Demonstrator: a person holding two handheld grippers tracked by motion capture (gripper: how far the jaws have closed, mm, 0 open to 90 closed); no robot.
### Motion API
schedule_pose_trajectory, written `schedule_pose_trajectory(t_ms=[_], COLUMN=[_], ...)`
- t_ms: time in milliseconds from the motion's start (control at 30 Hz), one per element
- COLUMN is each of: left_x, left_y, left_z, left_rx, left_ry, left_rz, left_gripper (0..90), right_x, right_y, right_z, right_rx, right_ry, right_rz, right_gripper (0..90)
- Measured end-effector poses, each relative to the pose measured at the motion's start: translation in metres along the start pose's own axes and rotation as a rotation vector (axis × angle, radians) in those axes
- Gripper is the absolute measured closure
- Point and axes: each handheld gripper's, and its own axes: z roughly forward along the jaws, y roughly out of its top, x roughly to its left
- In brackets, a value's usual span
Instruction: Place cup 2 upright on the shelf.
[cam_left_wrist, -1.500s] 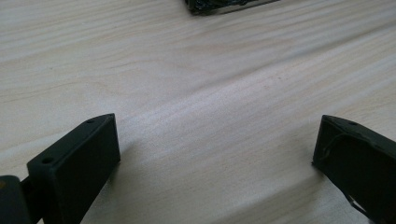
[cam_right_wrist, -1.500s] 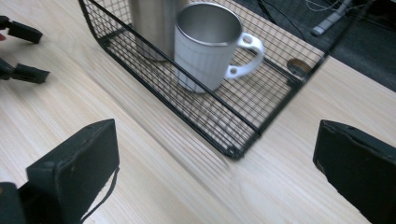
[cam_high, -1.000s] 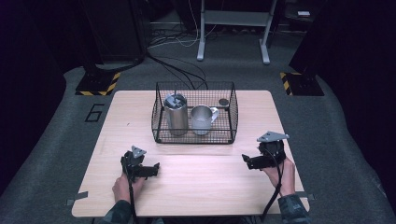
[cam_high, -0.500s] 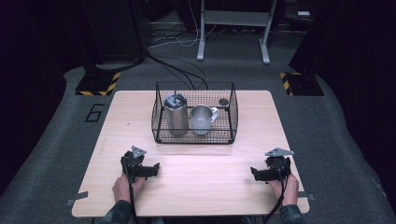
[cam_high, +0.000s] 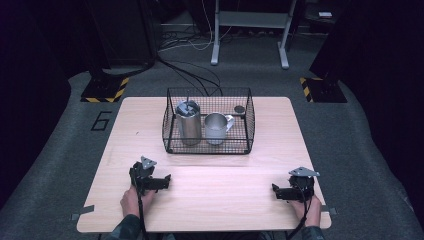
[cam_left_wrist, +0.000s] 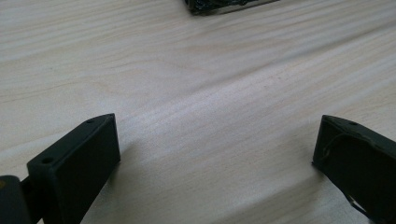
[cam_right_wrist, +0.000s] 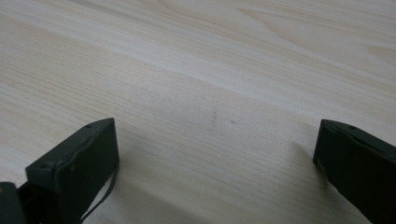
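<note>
Both grippers rest low on the pale wooden desk (cam_high: 210, 200), jaws apart, short of the black wire basket (cam_high: 208, 148).

High view: the left gripper (cam_high: 161, 182) and right gripper (cam_high: 280, 192) sit near the front edge, well apart; the basket holds a tall steel canister (cam_high: 188, 122) and a steel mug (cam_high: 216, 128) side by side. Left gripper view: jaws wide, empty, over bare wood, with the basket's corner at the top. Right gripper view: jaws wide, empty. Reaching in, I judge a jaw could snag the wire rim and drag the basket.
</note>
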Motion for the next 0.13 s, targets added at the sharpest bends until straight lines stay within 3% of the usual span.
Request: schedule_pose_trajectory(t_ms=[133], left_x=[-0.0001], left_y=[-0.0001], left_z=[0.0001], left_rx=[0.0], left_ry=[-0.002], left_rz=[-0.003], left_gripper=[0.3], right_x=[0.0], right_y=[-0.0001], right_z=[0.0], right_rx=[0.0], right_ry=[0.0], right_rz=[0.0], right_gripper=[0.0])
